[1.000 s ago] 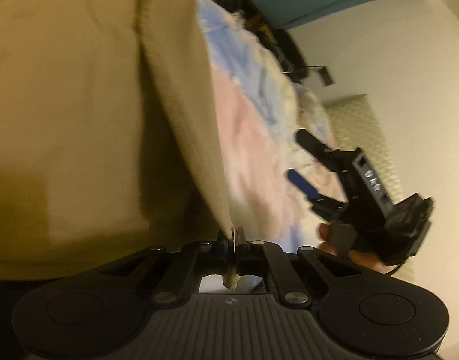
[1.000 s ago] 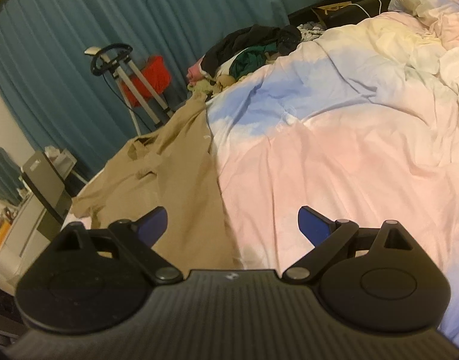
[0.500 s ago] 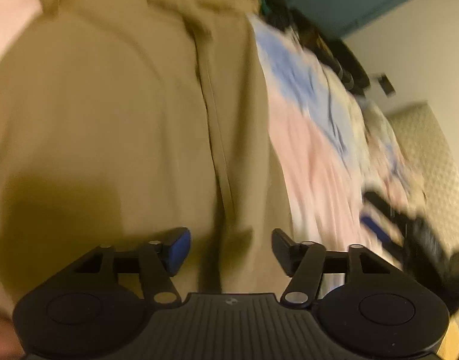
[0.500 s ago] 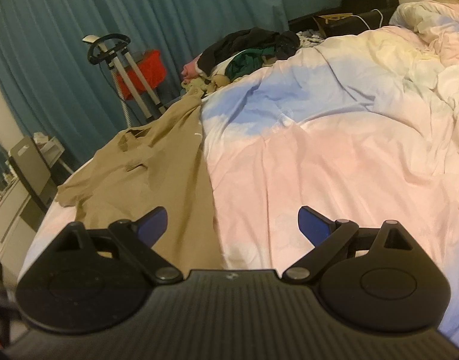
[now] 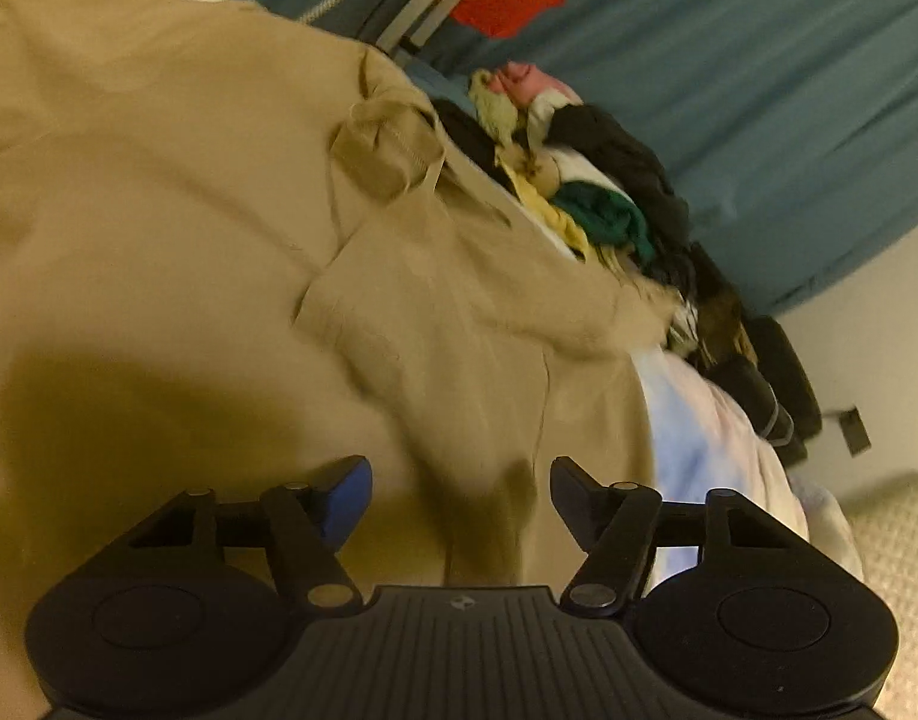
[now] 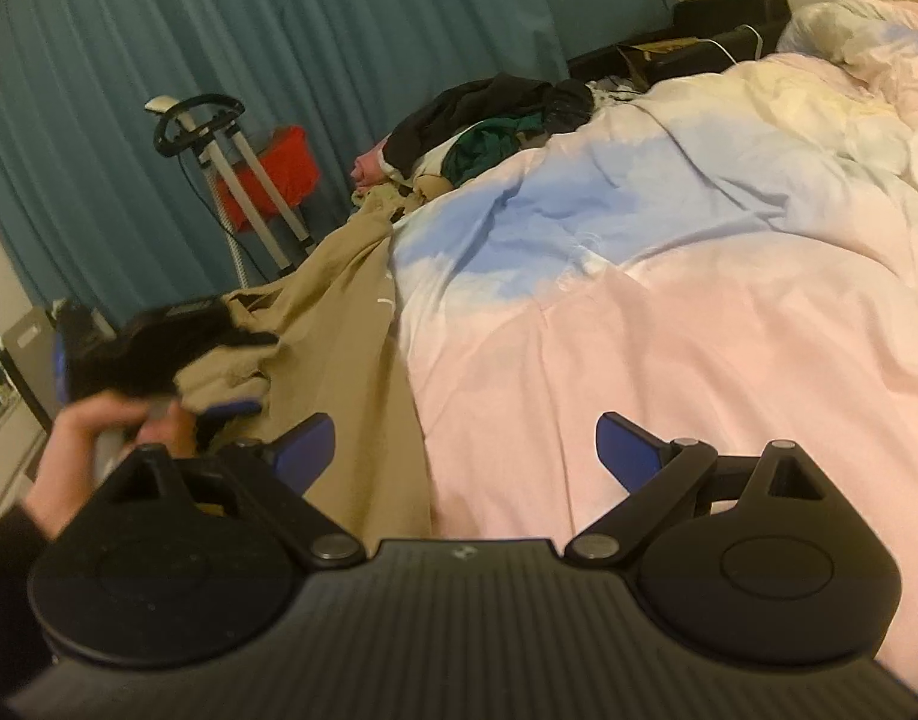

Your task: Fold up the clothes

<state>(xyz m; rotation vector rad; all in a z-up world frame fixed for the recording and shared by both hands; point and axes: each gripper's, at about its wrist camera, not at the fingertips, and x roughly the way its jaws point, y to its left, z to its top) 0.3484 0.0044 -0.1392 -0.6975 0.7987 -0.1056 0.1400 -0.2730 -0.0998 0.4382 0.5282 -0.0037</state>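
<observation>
Both jaws apart, tan garment (image 5: pixel 231 192) on bed (image 6: pixel 669 324)

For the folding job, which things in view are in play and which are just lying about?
In play:
tan garment, spread on the bed
left gripper, open over it
right gripper, open
pastel duvet as work surface

Lying about:
clothes pile
garment steamer
blue curtain

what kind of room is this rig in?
Most likely a bedroom in a home. A bed with a rumpled pastel duvet fills the right wrist view, a pile of loose clothes lies at its far edge, and teal curtains cover the wall behind. A tan shirt lies spread on the bed.
</observation>
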